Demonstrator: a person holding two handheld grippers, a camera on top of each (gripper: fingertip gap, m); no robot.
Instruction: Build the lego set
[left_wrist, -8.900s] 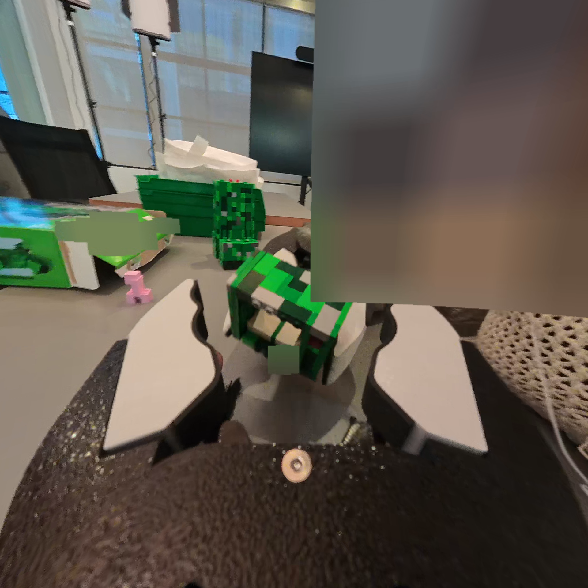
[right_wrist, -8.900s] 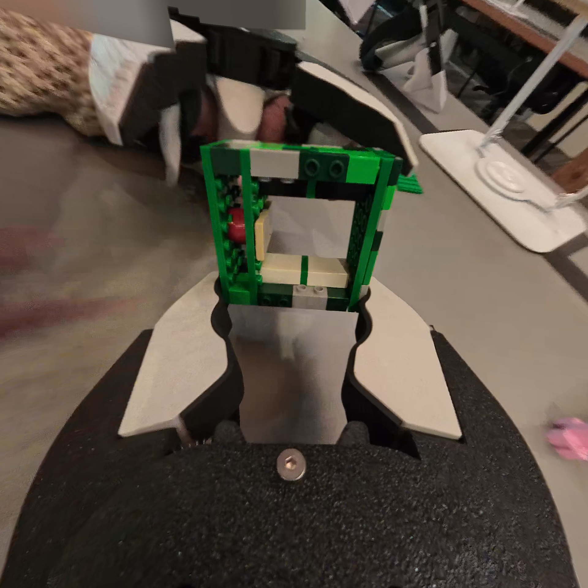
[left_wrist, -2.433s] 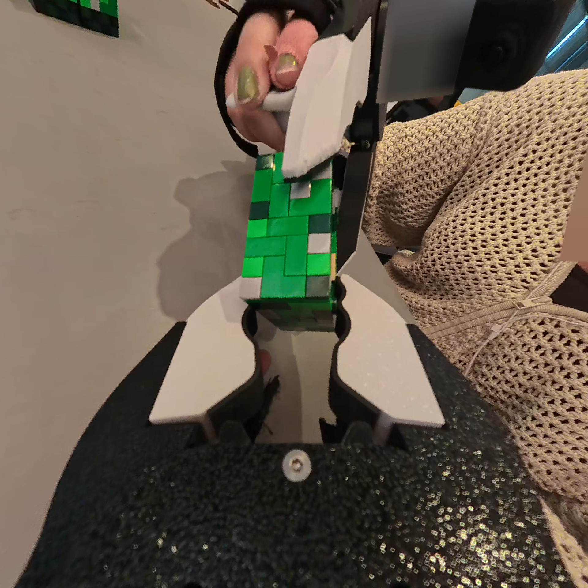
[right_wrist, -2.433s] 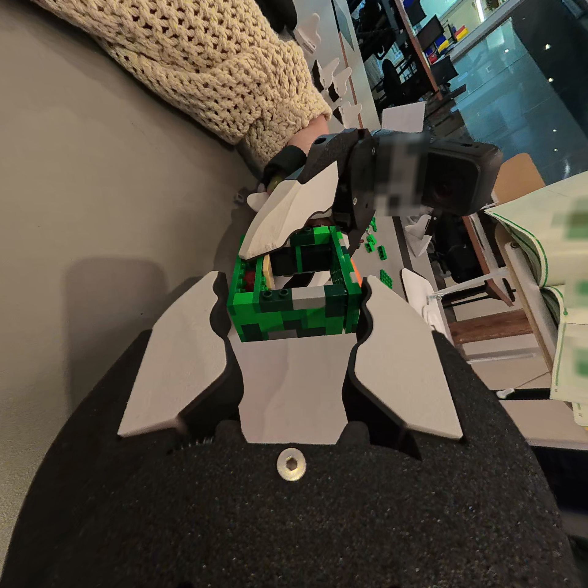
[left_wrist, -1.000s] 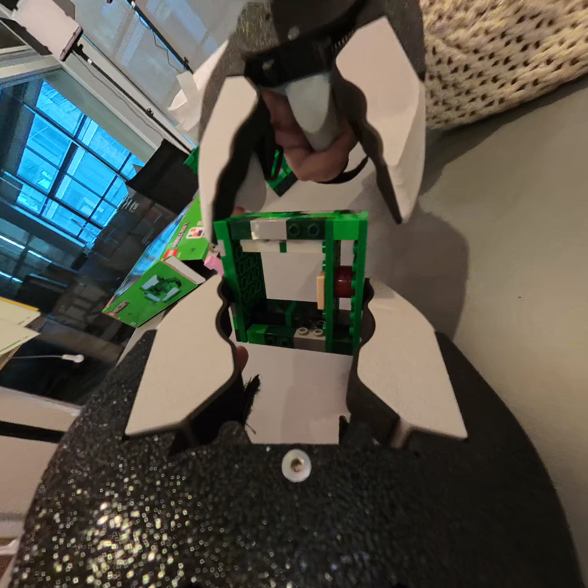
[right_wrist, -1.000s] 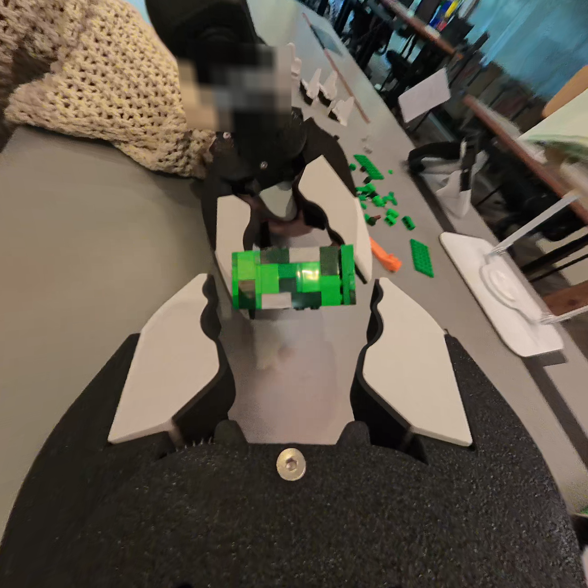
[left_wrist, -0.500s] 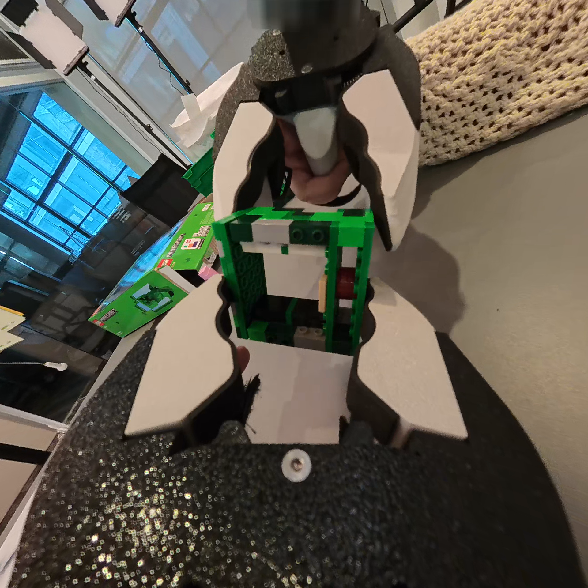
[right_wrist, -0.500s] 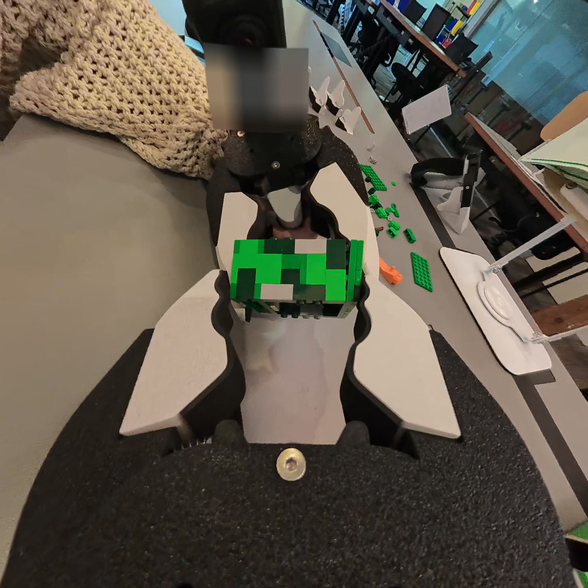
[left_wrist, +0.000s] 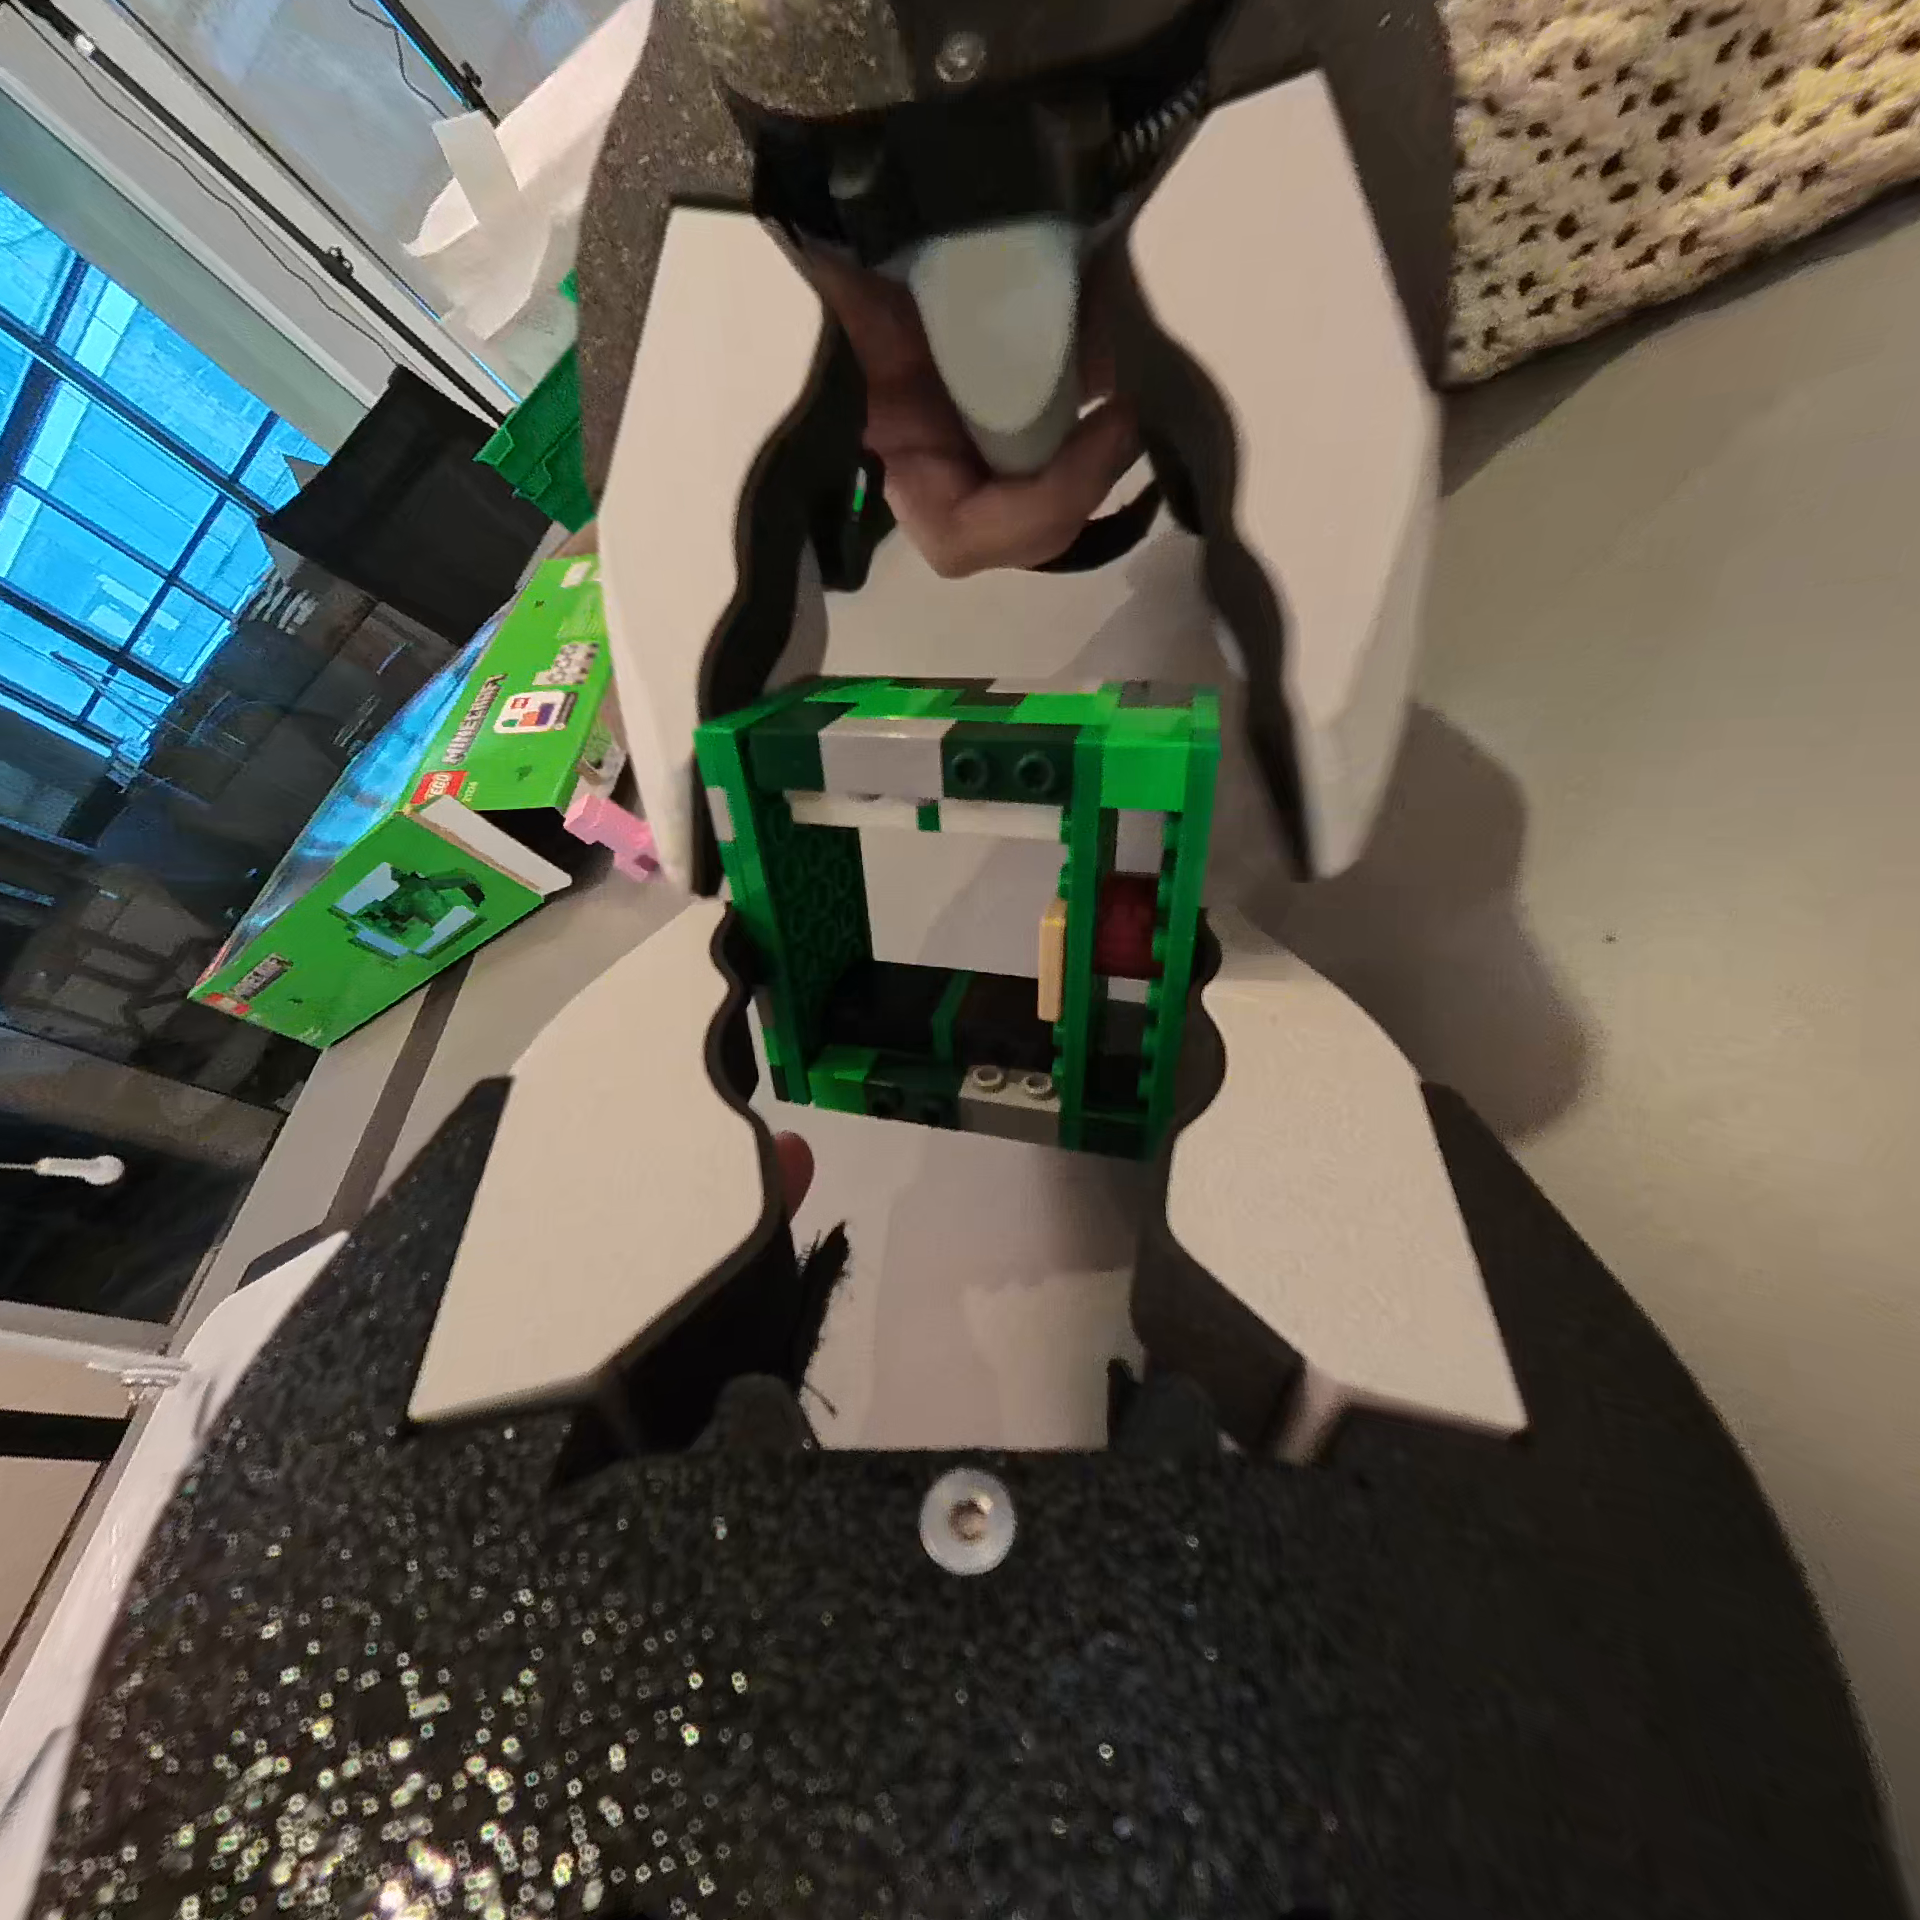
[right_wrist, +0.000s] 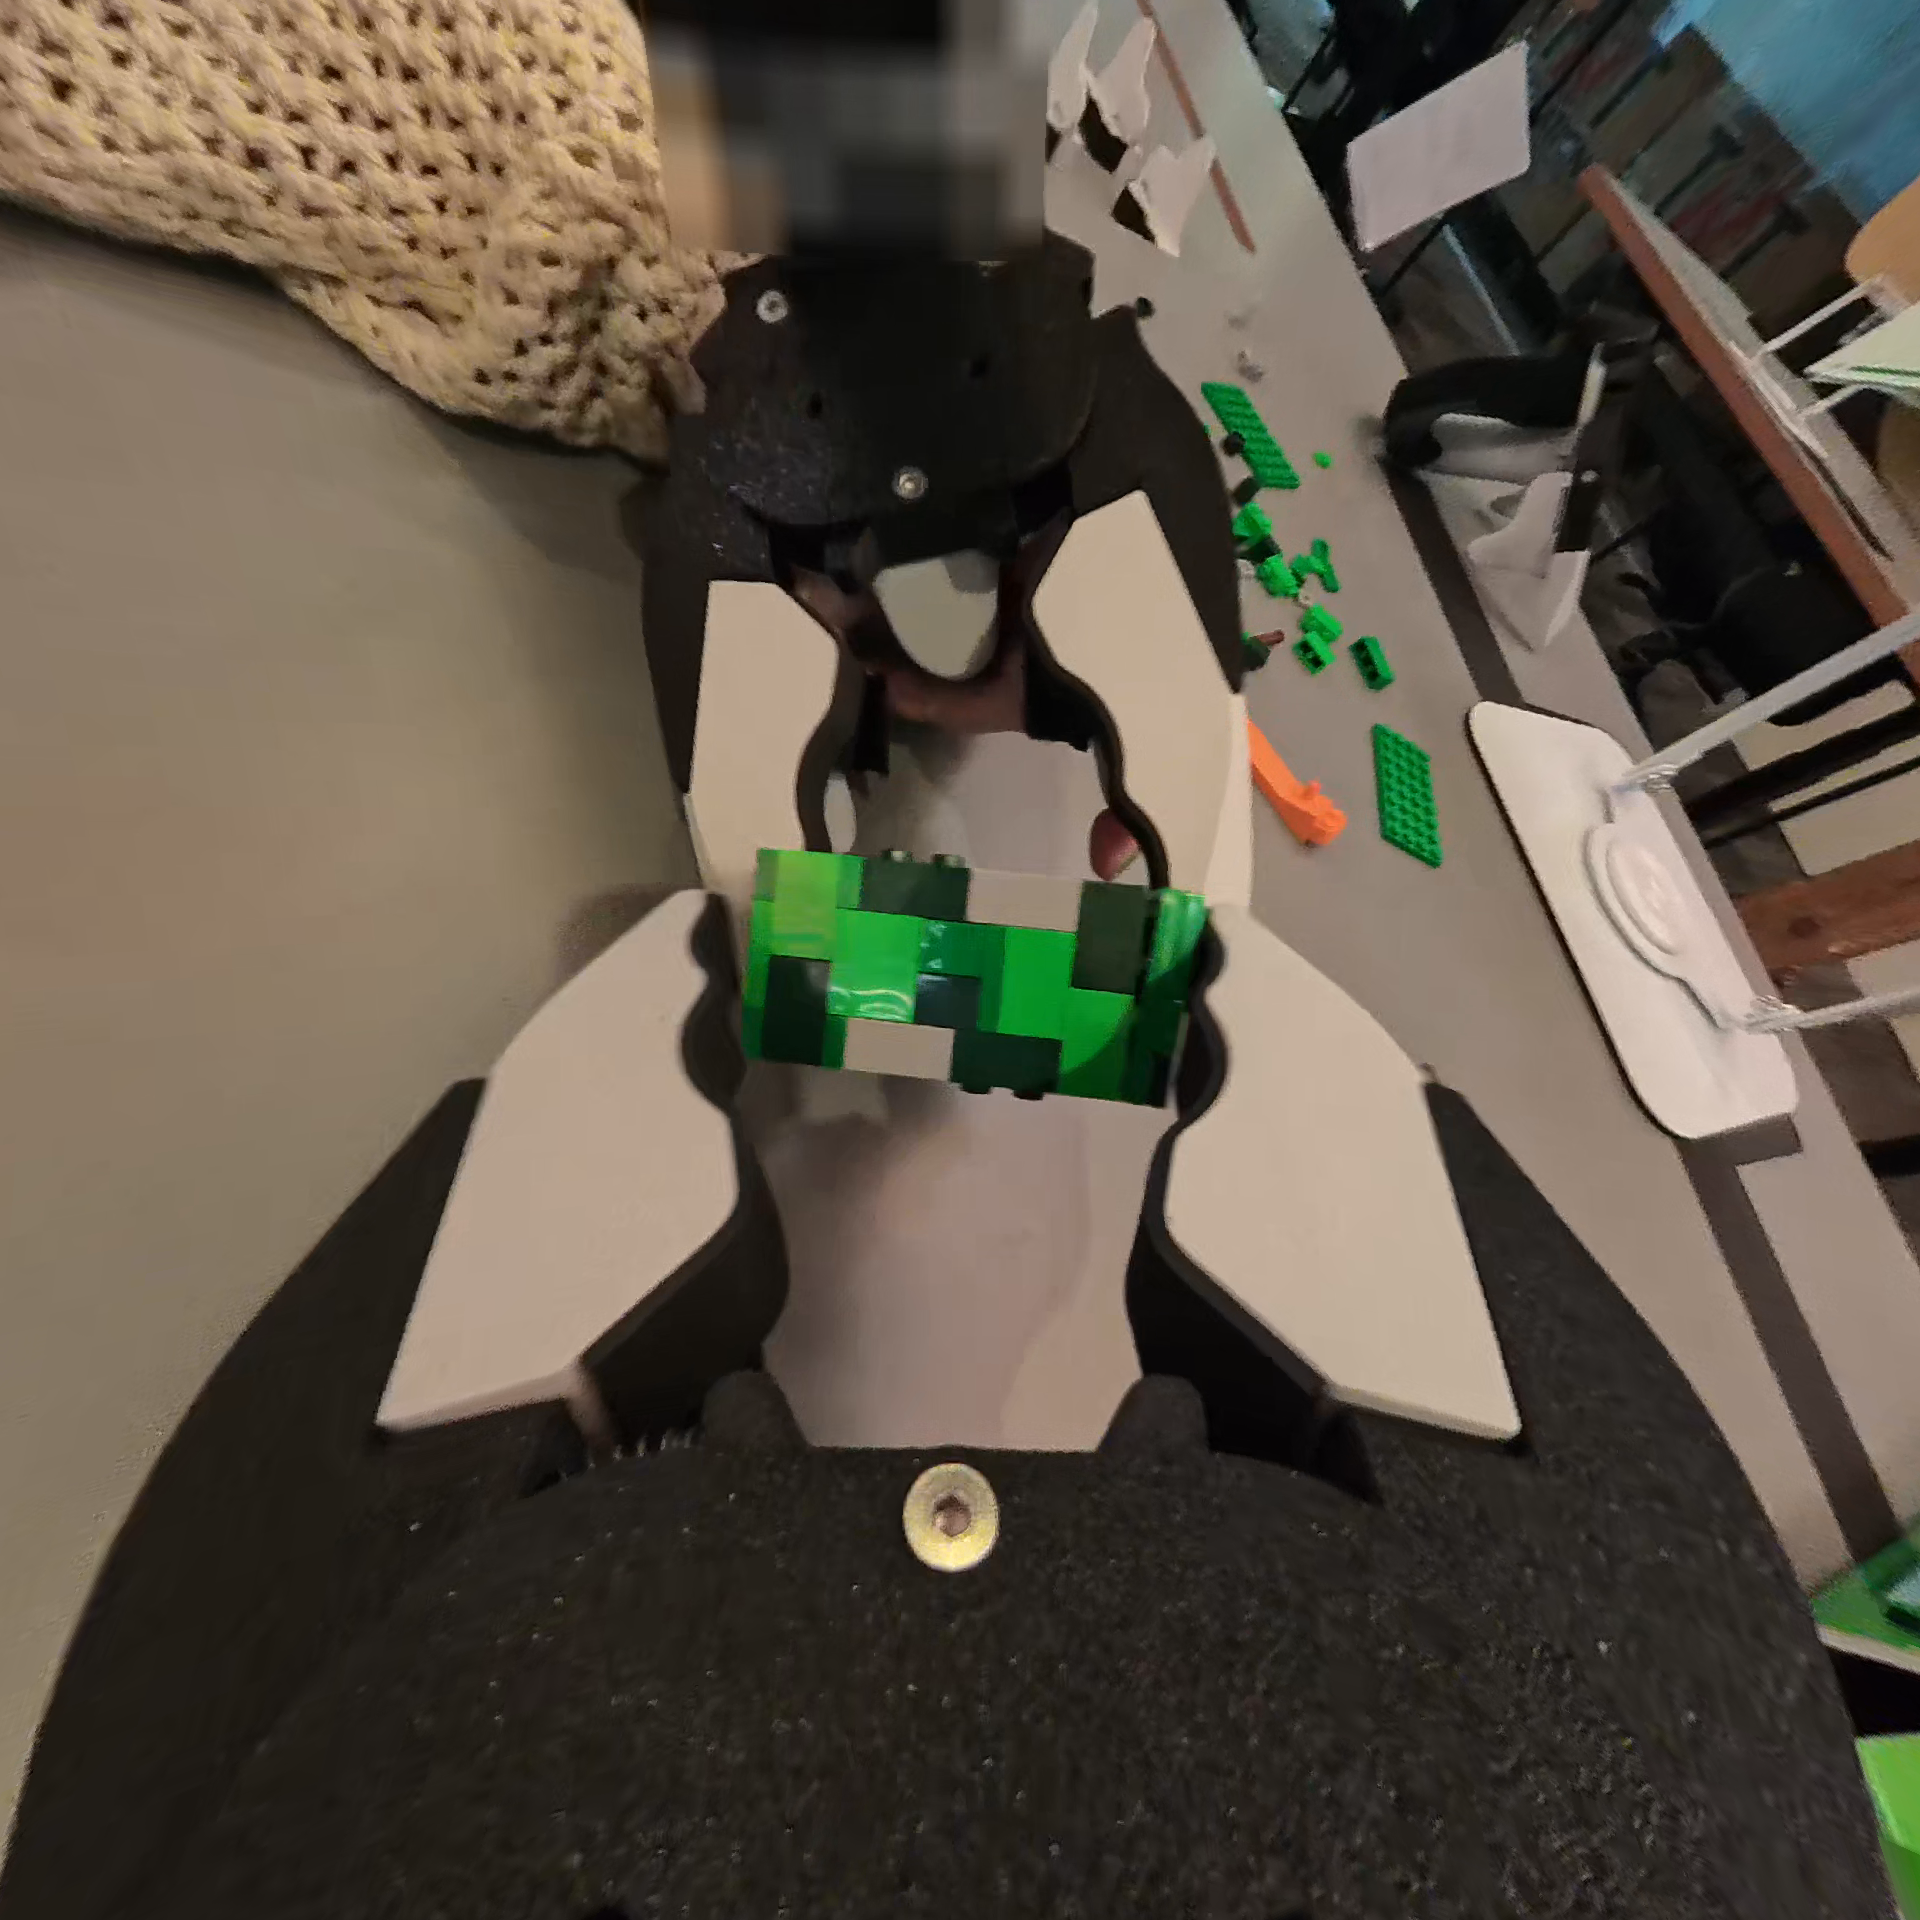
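Between both grippers, lego block (left_wrist: 961, 914) now clamped by right gripper (right_wrist: 966, 997) too.

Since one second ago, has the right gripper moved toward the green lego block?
Yes. In the right wrist view, the right gripper now has its fingertips at both sides of the green lego block, which earlier sat ahead of them; the orange piece shows its advance.

The lego block (right_wrist: 966, 977) mid-frame is patchy light green, dark green and grey. Gripper fingers (right_wrist: 582, 1174) are white on speckled black. Cream open-knit sweater (right_wrist: 343, 177) upper left, orange piece (right_wrist: 1294, 795) right.
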